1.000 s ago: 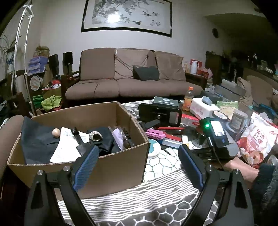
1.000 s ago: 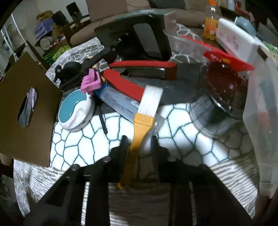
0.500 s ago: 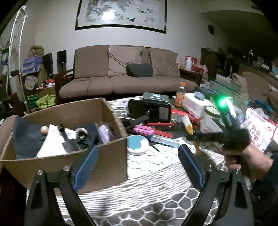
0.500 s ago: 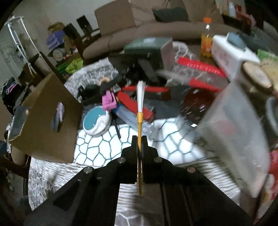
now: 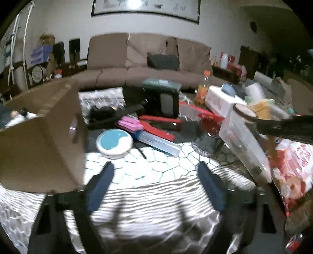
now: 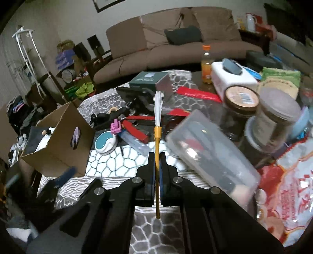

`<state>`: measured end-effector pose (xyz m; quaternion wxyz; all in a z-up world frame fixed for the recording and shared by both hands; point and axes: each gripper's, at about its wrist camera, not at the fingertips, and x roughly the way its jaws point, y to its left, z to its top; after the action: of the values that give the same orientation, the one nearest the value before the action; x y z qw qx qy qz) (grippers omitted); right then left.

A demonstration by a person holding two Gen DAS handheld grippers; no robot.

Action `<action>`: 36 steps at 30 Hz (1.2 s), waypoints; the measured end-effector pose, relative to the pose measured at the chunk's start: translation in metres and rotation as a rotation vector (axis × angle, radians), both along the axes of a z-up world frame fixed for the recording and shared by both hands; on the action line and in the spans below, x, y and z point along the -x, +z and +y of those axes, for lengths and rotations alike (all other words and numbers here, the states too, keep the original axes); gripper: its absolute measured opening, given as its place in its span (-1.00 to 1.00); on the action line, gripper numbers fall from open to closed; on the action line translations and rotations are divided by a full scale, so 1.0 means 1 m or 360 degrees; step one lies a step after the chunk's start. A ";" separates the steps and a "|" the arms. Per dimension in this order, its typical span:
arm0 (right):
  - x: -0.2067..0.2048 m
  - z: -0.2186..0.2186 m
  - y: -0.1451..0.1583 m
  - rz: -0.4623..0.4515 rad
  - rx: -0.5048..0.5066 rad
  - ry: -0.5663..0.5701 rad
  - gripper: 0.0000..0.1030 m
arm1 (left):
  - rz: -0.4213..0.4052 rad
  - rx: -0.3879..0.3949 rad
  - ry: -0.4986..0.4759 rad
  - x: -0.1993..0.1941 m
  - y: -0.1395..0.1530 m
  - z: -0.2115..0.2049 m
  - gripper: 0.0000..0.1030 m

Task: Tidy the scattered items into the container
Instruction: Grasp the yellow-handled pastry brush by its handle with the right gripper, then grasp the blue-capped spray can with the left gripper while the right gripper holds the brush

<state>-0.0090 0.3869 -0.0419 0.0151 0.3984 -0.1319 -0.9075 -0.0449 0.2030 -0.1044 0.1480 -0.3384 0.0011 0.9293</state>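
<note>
Brush point(image 6: 157, 121) in right gripper point(image 6: 157, 156) (box point(image 6: 58, 144) part-filled)

Brown three-seat sofa point(image 6: 176, 41) with dark cushion point(image 6: 183, 35) against white wall point(image 5: 68, 21); framed picture point(image 5: 145, 6) above; white rack point(image 6: 29, 50) at left.

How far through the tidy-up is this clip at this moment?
Partway. Done: the cardboard box already holds a few items, including dark fabric and a small wooden ball. In hand: the right gripper is shut on the yellow-handled brush, lifted clear of the table. The left gripper is open and holds nothing. Left: the teal-and-white round case, pink comb-like piece and red stapler lie on the table.
</note>
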 end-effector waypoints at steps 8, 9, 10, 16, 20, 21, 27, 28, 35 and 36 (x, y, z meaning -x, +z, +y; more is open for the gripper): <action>-0.012 0.032 -0.009 -0.0026 0.0018 -0.0044 -0.93 | -0.0231 -0.0042 0.0109 0.059 -0.036 0.048 0.32; -0.012 0.033 -0.008 -0.0023 0.0021 -0.0038 -0.92 | -0.0239 -0.0047 0.0124 0.063 -0.038 0.048 0.32; -0.013 0.033 -0.008 -0.0019 0.0023 -0.0031 -0.92 | -0.0247 -0.0053 0.0138 0.066 -0.041 0.048 0.32; -0.013 0.028 -0.007 -0.0013 0.0016 0.0020 -0.92 | -0.0295 -0.0089 0.0224 0.088 -0.057 0.049 0.32; -0.009 0.018 -0.008 -0.0022 0.0003 0.0064 -0.92 | -0.0330 -0.0107 0.0265 0.098 -0.066 0.048 -0.02; -0.009 0.014 -0.008 -0.0028 -0.0003 0.0076 -0.92 | -0.0347 -0.0098 0.0236 0.091 -0.065 0.041 -0.07; -0.006 -0.001 -0.013 -0.0061 -0.0014 0.0126 -0.93 | -0.0445 -0.0046 0.0062 0.048 -0.060 0.003 -0.41; -0.005 -0.002 -0.013 -0.0065 -0.0009 0.0127 -0.92 | -0.0461 -0.0038 0.0033 0.041 -0.059 -0.003 -0.44; 0.000 -0.012 -0.015 -0.0093 0.0039 0.0155 -0.92 | -0.0558 0.0034 -0.0161 -0.010 -0.046 -0.038 -0.50; 0.001 -0.015 -0.014 -0.0094 0.0045 0.0166 -0.92 | -0.0563 0.0059 -0.0188 -0.016 -0.041 -0.040 -0.49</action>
<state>-0.0104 0.3722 -0.0564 0.0641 0.4311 -0.1240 -0.8914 -0.0286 0.1632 -0.1454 0.1941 -0.4985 0.0120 0.8448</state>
